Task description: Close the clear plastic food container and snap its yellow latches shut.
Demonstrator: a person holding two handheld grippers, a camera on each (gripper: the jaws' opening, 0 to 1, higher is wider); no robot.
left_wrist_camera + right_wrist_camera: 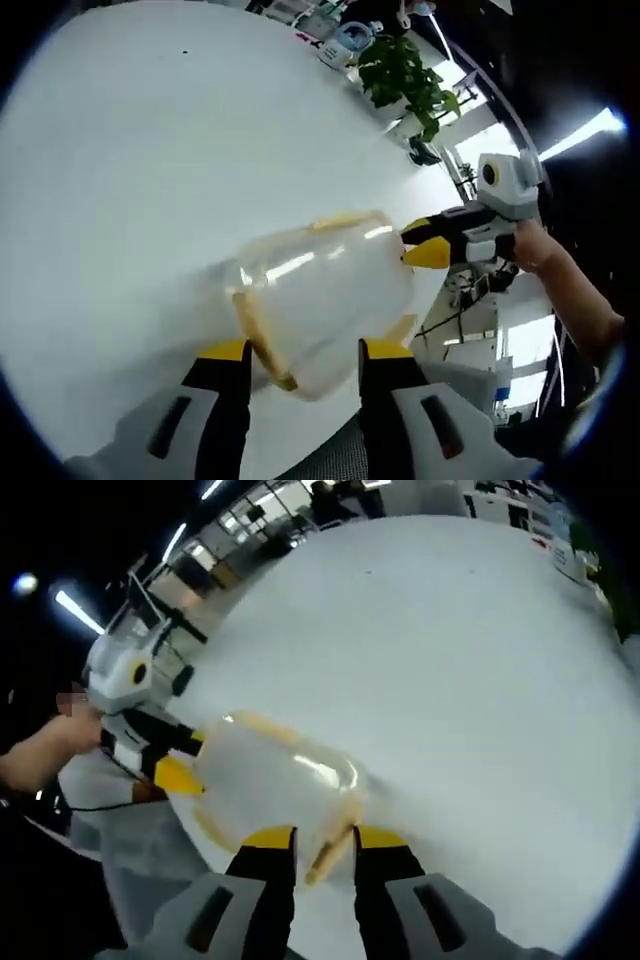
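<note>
Looking down along my left claw (303, 355) in the left gripper view: big white table (130, 150), and the clear plastic food container (325, 300) resting near the table's edge, directly ahead of my jaws. All places below taken from the container.

Left claw: jaws spread, standing one on each side of the container's near end. Whether the tips touch the plastic, I cannot tell. A yellow latch (262, 335) runs along the container's side by my left jaw.

My right claw (425, 245) comes at the container's far side in this view, yellow tips at its wall. In the right gripper view the same right claw (323, 842) sits close against the container (275, 780), jaws narrowly apart with a pale yellow latch (328, 855) between them; pinched or just loose in the gap, cannot tell. My left claw (170, 770) is beyond the container there.

Potted green plant (405, 75): well apart from the container, on the table's far side.
</note>
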